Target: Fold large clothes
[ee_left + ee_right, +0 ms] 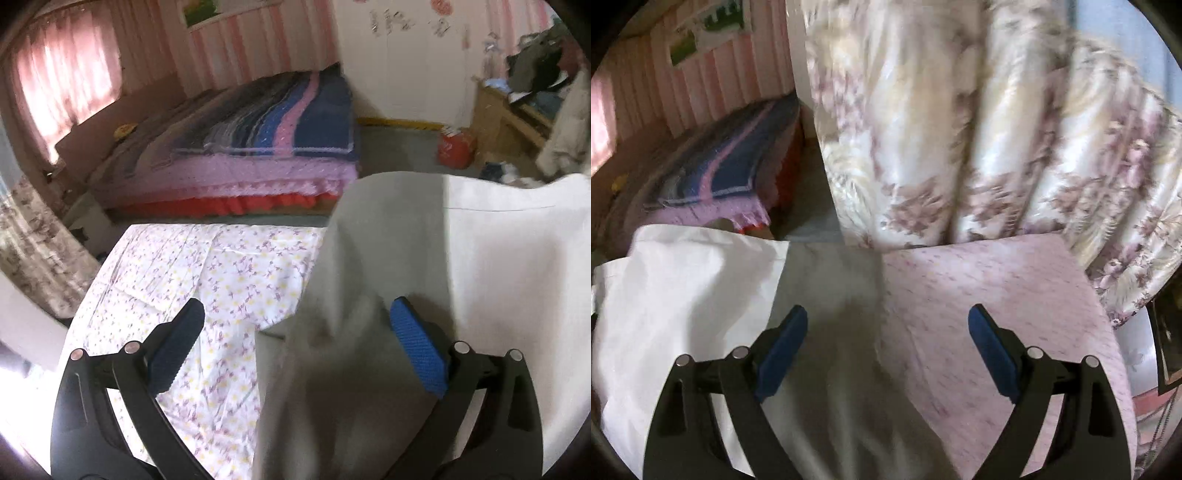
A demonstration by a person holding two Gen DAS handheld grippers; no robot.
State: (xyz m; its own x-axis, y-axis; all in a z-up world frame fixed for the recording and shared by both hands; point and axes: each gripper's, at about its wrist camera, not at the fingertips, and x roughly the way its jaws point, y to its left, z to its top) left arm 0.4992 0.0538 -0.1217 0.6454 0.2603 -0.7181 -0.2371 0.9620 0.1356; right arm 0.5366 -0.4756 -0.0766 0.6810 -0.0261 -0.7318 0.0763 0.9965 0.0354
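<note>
A large white garment (498, 277) lies on a surface covered by a floral sheet (221, 266), with a raised, shadowed fold running toward the camera. My left gripper (299, 325) is open above that fold's edge. Its right pad (417, 347) is over the cloth and its left pad (177, 350) over the bare sheet. In the right wrist view the same garment (683, 295) fills the left side and the sheet (997, 288) the right. My right gripper (886, 328) stands wide open over the grey fold, pads not pressing on it.
A bed with a striped blue and pink blanket (266, 122) stands beyond the surface. A red container (456, 147) sits on the floor near a wooden shelf (517, 110) piled with clothes. A floral curtain (997, 129) hangs close behind the sheet's far edge.
</note>
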